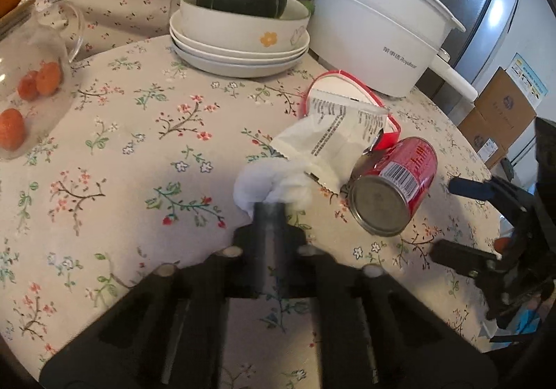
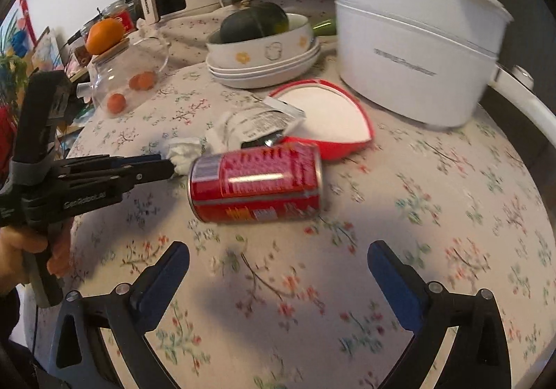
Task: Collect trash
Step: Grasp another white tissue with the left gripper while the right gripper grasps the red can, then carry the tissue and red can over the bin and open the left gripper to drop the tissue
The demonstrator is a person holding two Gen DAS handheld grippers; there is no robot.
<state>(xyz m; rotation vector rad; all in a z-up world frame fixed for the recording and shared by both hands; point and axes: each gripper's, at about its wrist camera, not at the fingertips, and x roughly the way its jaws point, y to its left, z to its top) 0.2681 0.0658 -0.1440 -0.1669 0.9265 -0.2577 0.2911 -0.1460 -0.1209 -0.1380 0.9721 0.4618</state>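
The left tongs are clamped on the soft, light tissue, while the right tongs gape before the slippery, easily dented can, best gripped mid-body.

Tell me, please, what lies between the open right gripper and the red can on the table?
Nothing: in the right wrist view only bare floral tablecloth separates the right gripper from the red can.
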